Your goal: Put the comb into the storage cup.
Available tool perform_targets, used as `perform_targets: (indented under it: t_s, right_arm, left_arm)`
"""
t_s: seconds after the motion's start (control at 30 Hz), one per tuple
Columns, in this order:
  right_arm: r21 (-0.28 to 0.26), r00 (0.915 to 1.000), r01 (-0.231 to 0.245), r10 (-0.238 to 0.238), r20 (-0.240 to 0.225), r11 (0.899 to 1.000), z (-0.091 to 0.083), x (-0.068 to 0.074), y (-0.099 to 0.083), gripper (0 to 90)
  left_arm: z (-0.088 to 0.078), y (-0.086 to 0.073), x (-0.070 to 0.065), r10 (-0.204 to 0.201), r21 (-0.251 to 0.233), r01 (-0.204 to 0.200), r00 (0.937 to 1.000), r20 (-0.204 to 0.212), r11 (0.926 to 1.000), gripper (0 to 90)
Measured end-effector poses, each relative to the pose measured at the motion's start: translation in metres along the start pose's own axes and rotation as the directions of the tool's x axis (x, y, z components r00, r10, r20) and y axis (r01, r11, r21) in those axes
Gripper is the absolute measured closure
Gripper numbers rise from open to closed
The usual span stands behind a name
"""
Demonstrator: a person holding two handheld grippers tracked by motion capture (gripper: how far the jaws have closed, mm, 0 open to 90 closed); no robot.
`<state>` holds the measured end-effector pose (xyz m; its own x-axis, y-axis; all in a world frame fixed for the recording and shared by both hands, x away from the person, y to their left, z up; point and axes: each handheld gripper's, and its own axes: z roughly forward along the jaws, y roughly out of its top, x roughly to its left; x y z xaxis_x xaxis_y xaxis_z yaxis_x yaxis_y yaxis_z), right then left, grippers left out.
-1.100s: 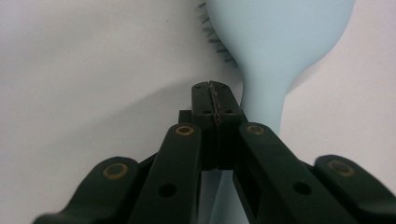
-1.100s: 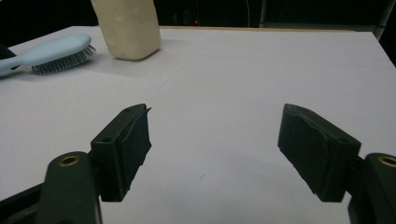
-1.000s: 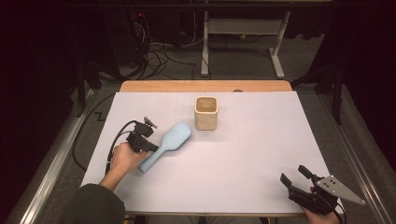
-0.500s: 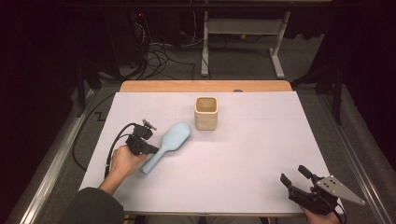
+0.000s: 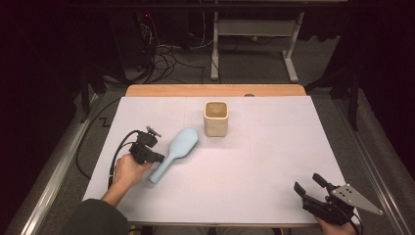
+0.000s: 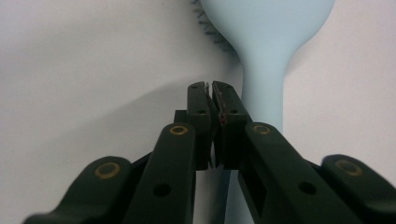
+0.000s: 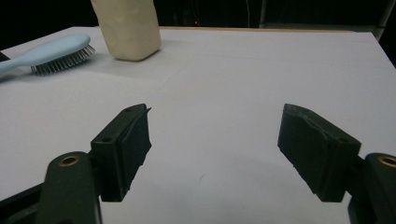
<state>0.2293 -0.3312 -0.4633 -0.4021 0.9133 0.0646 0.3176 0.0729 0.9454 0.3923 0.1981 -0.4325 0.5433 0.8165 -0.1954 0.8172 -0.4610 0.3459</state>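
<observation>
A light blue hairbrush [image 5: 176,149] lies bristles down on the white table cover [image 5: 274,166], left of centre. My left gripper [image 5: 159,157] sits at the left side of its handle. In the left gripper view the jaws [image 6: 209,86] stand almost together with only a sliver between them. They have just been opening slightly, nothing is between them, and the brush handle [image 6: 264,98] runs just to their right. My right gripper [image 5: 308,183] rests at the near right corner, open with nothing between its jaws [image 7: 215,135].
A cream square cup [image 5: 216,118] stands upright behind the brush head, and it also appears far left in the right gripper view [image 7: 127,28]. The table's wooden back edge [image 5: 215,90] shows beyond the cover. Cables and a metal frame lie on the floor behind.
</observation>
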Motion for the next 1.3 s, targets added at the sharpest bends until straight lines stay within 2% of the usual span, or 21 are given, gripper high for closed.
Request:
perform_targets:
  t_s: [0.17, 0.23, 0.37, 0.4, 0.67, 1.03, 1.3]
  right_arm:
    - [-0.003, 1.0000, -0.001, 0.001, -0.001, 1.000, 0.000, 0.000, 0.000, 25.6]
    - [0.000, 1.0000, -0.003, 0.003, -0.001, 1.000, 0.000, 0.000, 0.000, 25.6]
    - [0.000, 1.0000, -0.004, 0.004, -0.001, 1.000, 0.000, 0.000, 0.000, 25.6]
    - [0.000, 1.0000, -0.004, 0.004, -0.001, 1.000, 0.000, 0.000, 0.000, 25.6]
    - [-0.001, 1.0000, -0.006, 0.006, -0.001, 1.000, 0.000, 0.000, 0.000, 25.6]
    - [-0.003, 1.0000, -0.005, 0.005, -0.001, 1.000, 0.000, 0.000, 0.000, 25.6]
    - [-0.002, 1.0000, -0.003, 0.003, -0.003, 1.000, 0.000, 0.000, 0.000, 25.6]
  left_arm:
    - [-0.006, -0.002, -0.002, 0.004, -0.024, -0.005, 0.9997, -0.024, 0.9997, 79.8]
    - [-0.009, -0.004, -0.004, 0.007, -0.038, -0.009, 0.9994, -0.035, 0.9992, 73.9]
    - [-0.012, -0.005, -0.005, 0.003, -0.052, -0.006, 0.9991, -0.042, 0.9986, 66.3]
    - [-0.012, -0.005, -0.005, 0.001, -0.056, -0.003, 0.9991, -0.043, 0.9984, 61.2]
    - [-0.016, -0.006, -0.010, -0.011, -0.086, 0.008, 0.9993, -0.036, 0.9962, 48.3]
    - [-0.011, -0.003, -0.021, 0.019, -0.081, -0.022, 0.9990, -0.039, 0.9964, 41.7]
    - [0.000, 0.003, -0.029, 0.039, -0.038, -0.041, 0.9976, -0.057, 0.9984, 40.3]
